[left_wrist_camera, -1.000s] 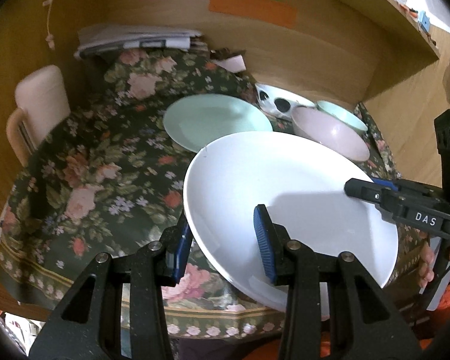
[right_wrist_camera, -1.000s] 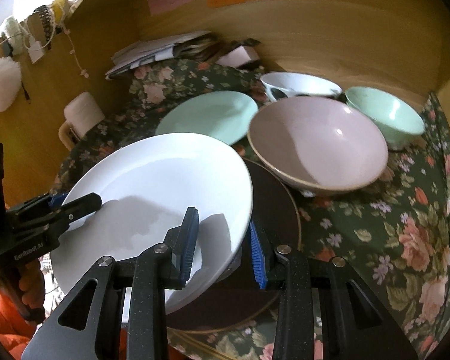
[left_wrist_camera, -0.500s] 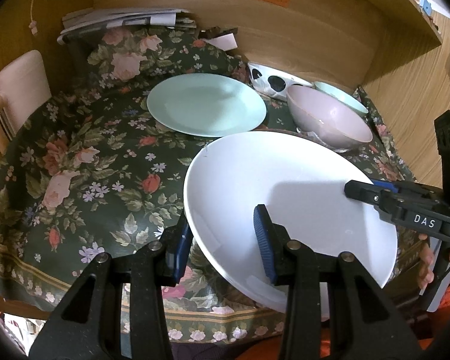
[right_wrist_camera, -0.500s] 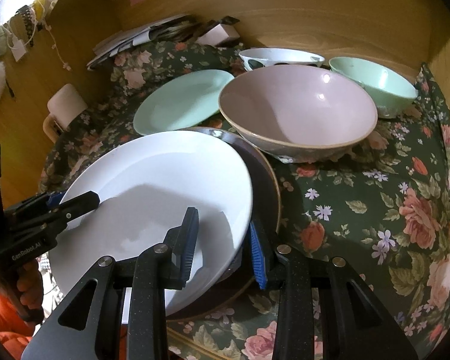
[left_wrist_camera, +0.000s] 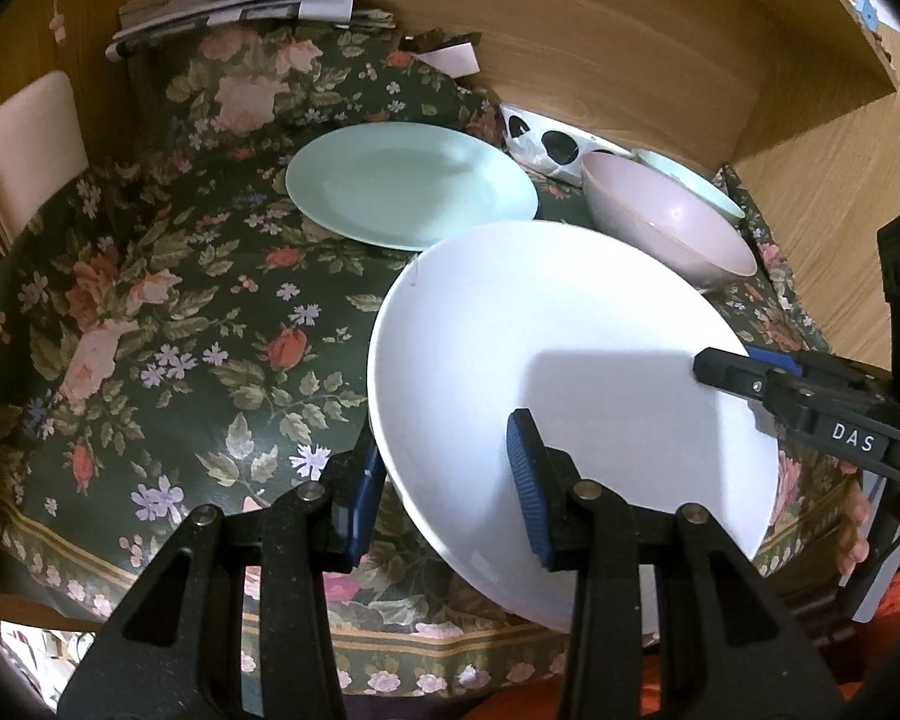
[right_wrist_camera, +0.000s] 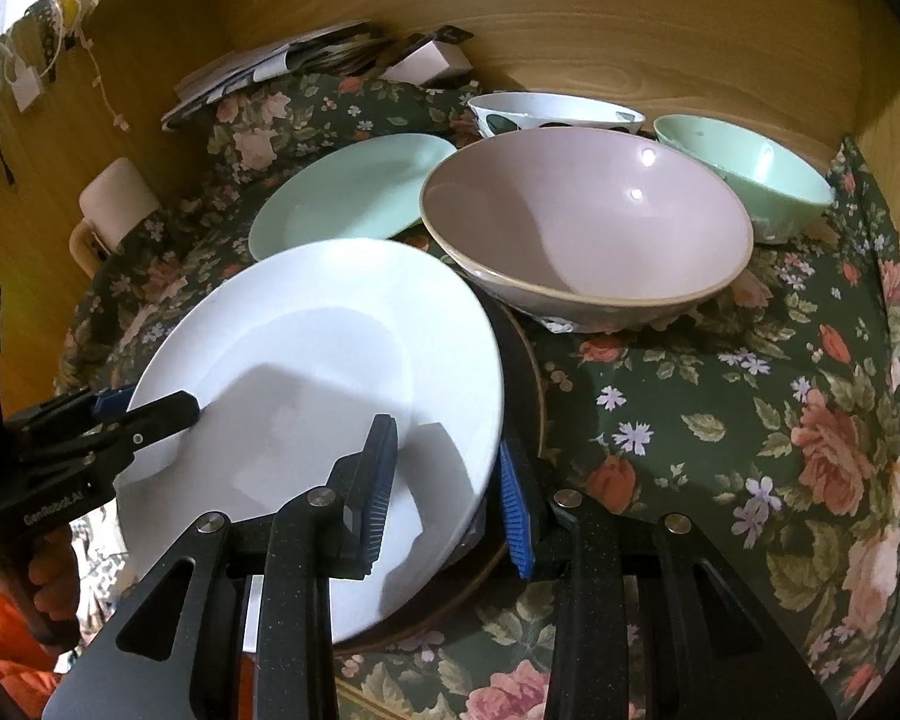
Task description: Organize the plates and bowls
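Currently both grippers grip one white plate [left_wrist_camera: 570, 360] by opposite rims; left hand-held gripper [left_wrist_camera: 444, 480] has its jaws narrowed onto the plate's near-left rim, one blue pad on top and one beneath; right hand-held gripper [right_wrist_camera: 444, 480] is likewise clamped on the plate's right rim, one pad over the top face, the other below the edge. Landmark: the white plate, held tilted, its left side higher, over a dark brown plate [right_wrist_camera: 525, 396] that lies on the counter [left_wrist_camera: 150, 330]; whether the two plates touch cannot be told. Counter covered with a dark green floral cloth; wooden walls around it.

Beyond the white plate, a pale green plate [left_wrist_camera: 411, 183] lies flat on the cloth, apart from it; to the right of the green plate and behind the white plate stands a pink bowl [right_wrist_camera: 588, 222], upright, its rim close to the white plate's far edge; behind the pink bowl, a white bowl with dark spots [right_wrist_camera: 555, 111]; right of that, a pale green bowl [right_wrist_camera: 744, 171], just beside the pink one. Far behind the white plate, a pile of papers [left_wrist_camera: 240, 6] against the wall; to its far left, a pale mug [right_wrist_camera: 117, 204]. Fingers [right_wrist_camera: 48, 576] wrap the left gripper's handle; orange sleeve below.
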{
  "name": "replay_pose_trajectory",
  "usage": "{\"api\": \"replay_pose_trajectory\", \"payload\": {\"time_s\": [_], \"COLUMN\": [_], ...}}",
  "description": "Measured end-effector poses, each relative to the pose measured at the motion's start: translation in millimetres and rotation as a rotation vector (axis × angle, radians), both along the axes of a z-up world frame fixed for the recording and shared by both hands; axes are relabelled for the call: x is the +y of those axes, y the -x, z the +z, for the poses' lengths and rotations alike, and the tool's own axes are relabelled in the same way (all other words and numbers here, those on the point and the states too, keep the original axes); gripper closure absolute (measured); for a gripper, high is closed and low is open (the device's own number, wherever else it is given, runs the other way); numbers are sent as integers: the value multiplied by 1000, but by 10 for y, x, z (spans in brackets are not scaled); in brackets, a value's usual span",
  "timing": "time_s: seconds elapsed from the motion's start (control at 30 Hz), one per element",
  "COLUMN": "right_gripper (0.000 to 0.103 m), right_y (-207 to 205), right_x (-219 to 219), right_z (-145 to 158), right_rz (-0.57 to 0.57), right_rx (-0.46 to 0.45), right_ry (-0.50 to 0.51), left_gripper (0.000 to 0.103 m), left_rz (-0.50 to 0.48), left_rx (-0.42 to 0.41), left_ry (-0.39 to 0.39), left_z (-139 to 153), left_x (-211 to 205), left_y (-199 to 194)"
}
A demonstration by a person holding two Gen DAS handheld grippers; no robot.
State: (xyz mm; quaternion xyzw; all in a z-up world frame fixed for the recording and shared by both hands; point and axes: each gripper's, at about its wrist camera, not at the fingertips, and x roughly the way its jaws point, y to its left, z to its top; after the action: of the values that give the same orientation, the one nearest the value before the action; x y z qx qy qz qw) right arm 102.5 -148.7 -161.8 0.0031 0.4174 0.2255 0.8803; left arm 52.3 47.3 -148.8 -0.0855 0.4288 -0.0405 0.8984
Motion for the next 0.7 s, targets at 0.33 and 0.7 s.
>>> {"api": "replay_pose_trajectory", "payload": {"time_s": [0.33, 0.7], "right_gripper": [72, 71], "right_y": [33, 3], "right_x": [-50, -54], "right_z": [94, 215], "right_rz": [-10, -20], "right_rx": [-48, -59], "right_ry": [55, 32], "left_gripper": [64, 63], "left_rz": [-9, -5], "left_rx": [-2, -33], "left_ry": [5, -55], "left_z": [-22, 19], "left_x": [-17, 2], "left_y": [-49, -68]}}
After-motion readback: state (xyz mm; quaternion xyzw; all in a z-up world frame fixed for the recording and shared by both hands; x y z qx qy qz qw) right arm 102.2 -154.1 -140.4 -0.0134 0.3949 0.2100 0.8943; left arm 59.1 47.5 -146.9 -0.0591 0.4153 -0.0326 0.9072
